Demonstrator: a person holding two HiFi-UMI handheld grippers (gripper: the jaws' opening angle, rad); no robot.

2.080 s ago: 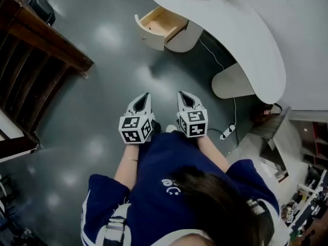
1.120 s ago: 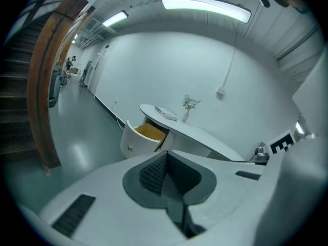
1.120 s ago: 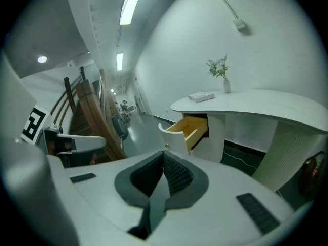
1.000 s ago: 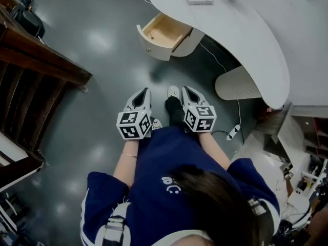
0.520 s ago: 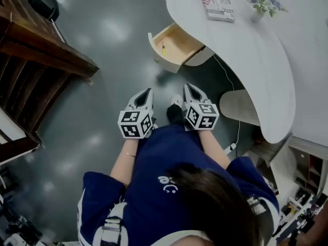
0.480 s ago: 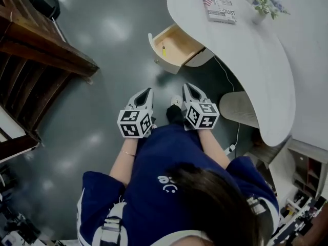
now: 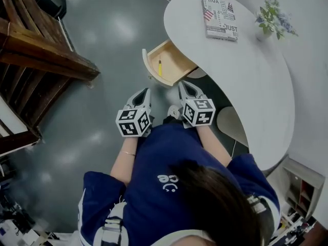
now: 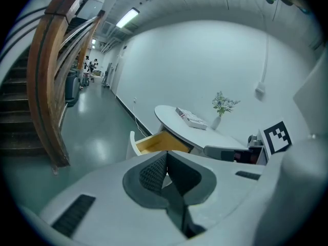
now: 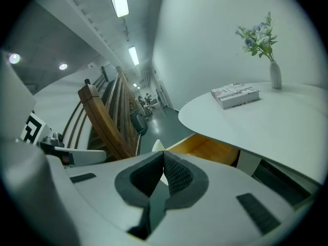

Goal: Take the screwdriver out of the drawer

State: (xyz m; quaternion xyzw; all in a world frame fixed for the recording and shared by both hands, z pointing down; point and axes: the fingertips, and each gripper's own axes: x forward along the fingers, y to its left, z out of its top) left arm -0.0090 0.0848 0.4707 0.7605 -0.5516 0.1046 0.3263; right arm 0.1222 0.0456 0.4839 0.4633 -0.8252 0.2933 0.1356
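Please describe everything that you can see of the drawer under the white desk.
The drawer stands open, pulled out from under the rounded end of the white desk. Its inside looks like pale wood, and its curved front is white. It sits level above the grey floor. A small yellow screwdriver lies inside, near the front wall.

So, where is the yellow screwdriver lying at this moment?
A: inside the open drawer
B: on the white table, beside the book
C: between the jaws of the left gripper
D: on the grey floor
A: in the head view the yellow screwdriver lies on the wooden bottom of the open drawer.
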